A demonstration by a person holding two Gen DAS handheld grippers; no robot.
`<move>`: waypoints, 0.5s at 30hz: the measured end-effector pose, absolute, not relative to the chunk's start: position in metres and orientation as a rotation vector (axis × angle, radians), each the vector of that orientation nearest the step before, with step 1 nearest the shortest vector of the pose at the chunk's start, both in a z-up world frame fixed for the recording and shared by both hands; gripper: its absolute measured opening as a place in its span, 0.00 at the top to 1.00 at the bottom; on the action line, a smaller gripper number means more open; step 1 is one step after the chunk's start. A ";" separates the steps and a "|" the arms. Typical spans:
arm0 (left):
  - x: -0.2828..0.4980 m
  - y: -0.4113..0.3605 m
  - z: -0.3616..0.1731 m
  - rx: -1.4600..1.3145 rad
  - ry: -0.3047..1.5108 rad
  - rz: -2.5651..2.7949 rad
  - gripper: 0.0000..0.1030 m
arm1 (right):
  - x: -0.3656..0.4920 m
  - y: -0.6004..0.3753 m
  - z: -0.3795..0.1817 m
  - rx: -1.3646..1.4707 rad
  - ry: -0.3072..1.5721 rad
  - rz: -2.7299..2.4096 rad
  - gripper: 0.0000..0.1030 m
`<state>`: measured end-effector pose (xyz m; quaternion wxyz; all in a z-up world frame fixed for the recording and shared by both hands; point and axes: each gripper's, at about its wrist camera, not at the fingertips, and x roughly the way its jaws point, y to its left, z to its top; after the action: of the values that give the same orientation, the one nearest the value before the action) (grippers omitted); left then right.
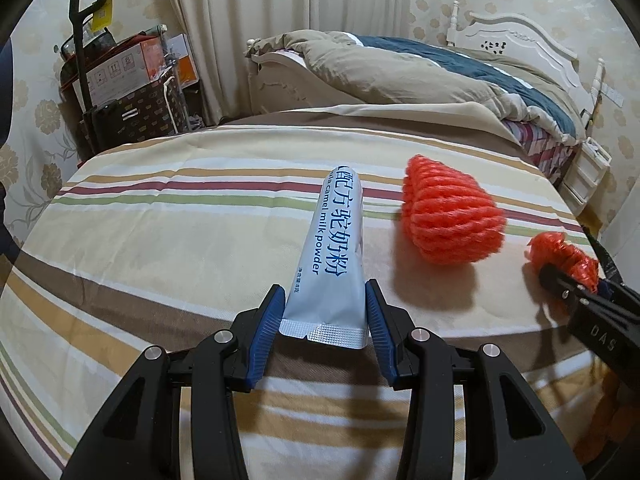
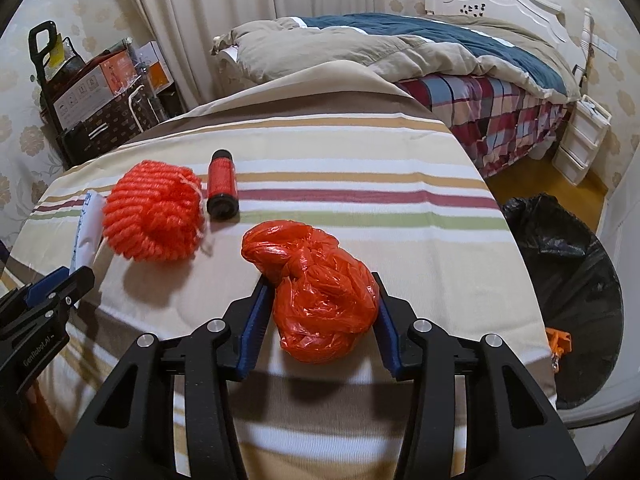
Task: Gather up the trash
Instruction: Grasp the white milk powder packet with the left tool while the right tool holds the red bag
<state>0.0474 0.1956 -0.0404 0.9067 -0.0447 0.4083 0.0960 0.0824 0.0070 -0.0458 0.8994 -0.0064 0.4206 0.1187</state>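
My left gripper is shut on a white milk powder sachet, holding its near end just above the striped cloth. My right gripper is shut on a crumpled red plastic bag; it also shows in the left wrist view. A red foam net lies on the cloth between the two grippers and shows in the right wrist view. A red cylinder with black caps lies behind the net. The sachet's far end shows at left, by the left gripper.
A bin lined with a black bag stands on the floor right of the striped table. A bed with quilts is behind. Boxes and a trolley stand at the back left. White drawers are at right.
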 end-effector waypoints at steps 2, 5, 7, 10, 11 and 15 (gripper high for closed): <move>0.043 0.191 -0.038 -0.091 0.836 0.189 0.57 | 0.077 0.004 -0.045 -0.014 0.867 0.243 0.56; 0.036 0.182 -0.035 -0.087 0.825 0.175 0.57 | 0.068 0.000 -0.043 -0.018 0.859 0.239 0.56; 0.032 0.175 -0.033 -0.084 0.817 0.165 0.57 | 0.061 -0.003 -0.041 -0.019 0.851 0.236 0.56; 0.026 0.165 -0.030 -0.079 0.808 0.151 0.57 | 0.051 -0.009 -0.038 -0.014 0.840 0.230 0.56; 0.023 0.162 -0.029 -0.076 0.803 0.146 0.57 | 0.047 -0.012 -0.036 -0.011 0.835 0.228 0.56; 0.017 0.150 -0.024 -0.070 0.786 0.131 0.57 | 0.034 -0.025 -0.029 0.003 0.811 0.214 0.56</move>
<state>0.0173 0.1496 -0.0238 0.9212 -0.0341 0.3824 0.0640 0.0339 -0.0251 -0.0289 0.9132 0.0012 0.3939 0.1040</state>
